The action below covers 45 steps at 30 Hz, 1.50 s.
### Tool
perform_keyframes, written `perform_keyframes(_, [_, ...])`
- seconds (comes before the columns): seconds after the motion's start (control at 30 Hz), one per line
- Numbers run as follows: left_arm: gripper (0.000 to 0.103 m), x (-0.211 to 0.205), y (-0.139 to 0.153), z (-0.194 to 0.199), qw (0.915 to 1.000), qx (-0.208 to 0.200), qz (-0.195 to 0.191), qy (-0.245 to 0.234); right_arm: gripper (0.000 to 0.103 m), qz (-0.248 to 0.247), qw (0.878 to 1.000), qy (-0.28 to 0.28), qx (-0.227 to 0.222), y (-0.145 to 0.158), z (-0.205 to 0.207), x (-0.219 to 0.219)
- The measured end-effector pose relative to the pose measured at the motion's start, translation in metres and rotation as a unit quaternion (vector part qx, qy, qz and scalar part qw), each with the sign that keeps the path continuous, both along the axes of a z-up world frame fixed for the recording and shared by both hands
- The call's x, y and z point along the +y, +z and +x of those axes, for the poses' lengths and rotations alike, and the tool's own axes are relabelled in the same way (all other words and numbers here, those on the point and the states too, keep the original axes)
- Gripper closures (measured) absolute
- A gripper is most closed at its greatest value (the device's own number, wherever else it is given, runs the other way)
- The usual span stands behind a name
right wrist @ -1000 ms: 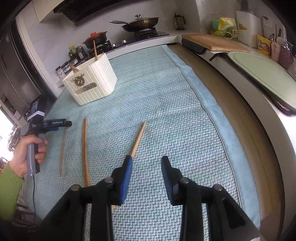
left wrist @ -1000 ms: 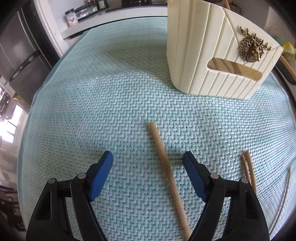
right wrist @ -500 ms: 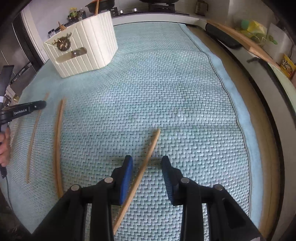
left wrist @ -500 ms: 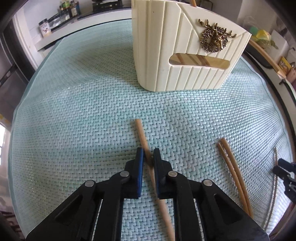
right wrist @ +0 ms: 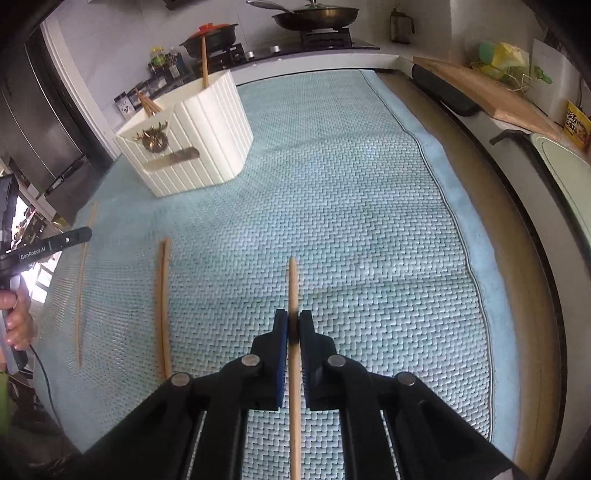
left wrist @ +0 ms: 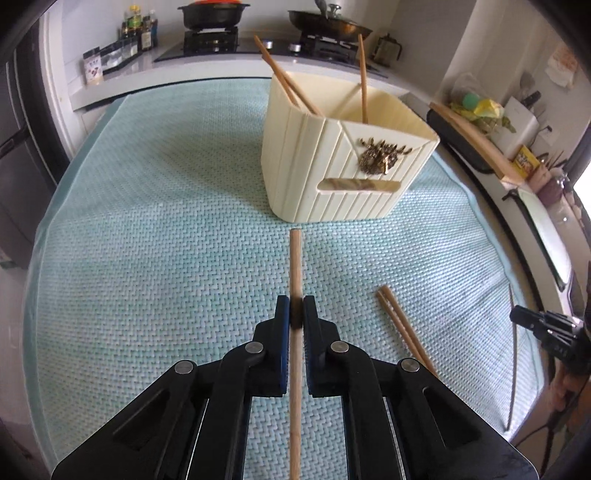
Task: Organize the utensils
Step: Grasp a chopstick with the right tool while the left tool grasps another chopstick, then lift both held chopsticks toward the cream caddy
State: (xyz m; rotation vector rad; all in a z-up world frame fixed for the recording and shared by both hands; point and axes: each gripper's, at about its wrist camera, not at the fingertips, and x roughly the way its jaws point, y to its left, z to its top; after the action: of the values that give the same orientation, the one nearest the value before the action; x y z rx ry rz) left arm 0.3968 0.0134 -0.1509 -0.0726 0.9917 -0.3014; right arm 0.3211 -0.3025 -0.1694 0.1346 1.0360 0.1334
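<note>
My left gripper [left wrist: 295, 312] is shut on a wooden chopstick [left wrist: 295, 258] that points at the cream ribbed utensil holder [left wrist: 332, 177]. The holder has a gold deer badge and chopsticks standing in it. My right gripper [right wrist: 293, 326] is shut on another wooden chopstick [right wrist: 292, 284], held over the mat. The holder shows at the far left in the right wrist view [right wrist: 192, 147]. A pair of chopsticks [left wrist: 400, 326] lies on the mat to the right of my left gripper. It also shows in the right wrist view [right wrist: 162, 306], with one thin chopstick [right wrist: 83, 280] further left.
A light blue woven mat [left wrist: 147, 258] covers the counter. A stove with pans [left wrist: 328, 22] and spice jars [left wrist: 122, 48] stand behind. A cutting board [right wrist: 491, 92] lies at the right. The other gripper shows at the right edge [left wrist: 546, 328] and at the left edge [right wrist: 44, 247].
Both grippers have closed on a chopstick each and lifted it off the mat. The left was open a second ago; the right closed within the last half second.
</note>
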Motion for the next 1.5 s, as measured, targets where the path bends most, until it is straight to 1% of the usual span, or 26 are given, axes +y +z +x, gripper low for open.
perform_keyframes(0.1, [0.098, 0.002, 0.016, -0.009, 0.9999, -0.010, -0.010, -0.002, 0.096, 0.021, 1.000, -0.001, -0.005, 0.010, -0.002, -0.006])
perform_keyframes(0.23, [0.098, 0.004, 0.023, -0.010, 0.9999, -0.009, -0.006, 0.000, 0.096, 0.021, 1.000, 0.006, 0.015, -0.002, 0.009, -0.003])
perform_keyframes(0.3, [0.098, 0.005, 0.026, -0.014, 0.9999, -0.015, -0.007, 0.003, 0.096, 0.037, 0.999, -0.003, 0.021, -0.009, 0.012, -0.005])
perform_keyframes(0.33, [0.098, 0.006, 0.029, -0.017, 0.9997, -0.020, -0.010, 0.003, 0.096, 0.048, 0.999, -0.004, 0.017, -0.006, 0.011, -0.010])
perform_keyframes(0.43, [0.098, 0.010, 0.043, -0.029, 0.9992, -0.035, -0.019, 0.002, 0.096, 0.061, 0.998, -0.002, -0.017, 0.013, 0.003, -0.007])
perform_keyframes(0.6, [0.098, 0.014, 0.067, -0.044, 0.9977, -0.064, -0.023, -0.006, 0.096, 0.057, 0.996, 0.011, -0.066, 0.053, -0.014, 0.001])
perform_keyframes(0.73, [0.098, 0.019, 0.080, -0.056, 0.9962, -0.081, -0.032, -0.006, 0.096, 0.055, 0.992, 0.017, -0.110, 0.082, -0.032, 0.007])
perform_keyframes(0.93, [0.098, 0.027, 0.092, -0.069, 0.9945, -0.095, -0.044, 0.000, 0.096, 0.039, 0.985, 0.029, -0.165, 0.109, -0.056, 0.020])
perform_keyframes(1.1, [0.098, 0.035, 0.105, -0.080, 0.9924, -0.109, -0.055, 0.004, 0.096, 0.028, 0.976, 0.033, -0.211, 0.130, -0.069, 0.029])
perform_keyframes(1.3, [0.098, 0.039, 0.122, -0.093, 0.9892, -0.130, -0.068, 0.008, 0.096, 0.025, 0.971, 0.036, -0.234, 0.148, -0.073, 0.038])
perform_keyframes(1.5, [0.098, 0.041, 0.133, -0.100, 0.9875, -0.139, -0.072, 0.010, 0.096, 0.023, 0.967, 0.047, -0.249, 0.163, -0.075, 0.046])
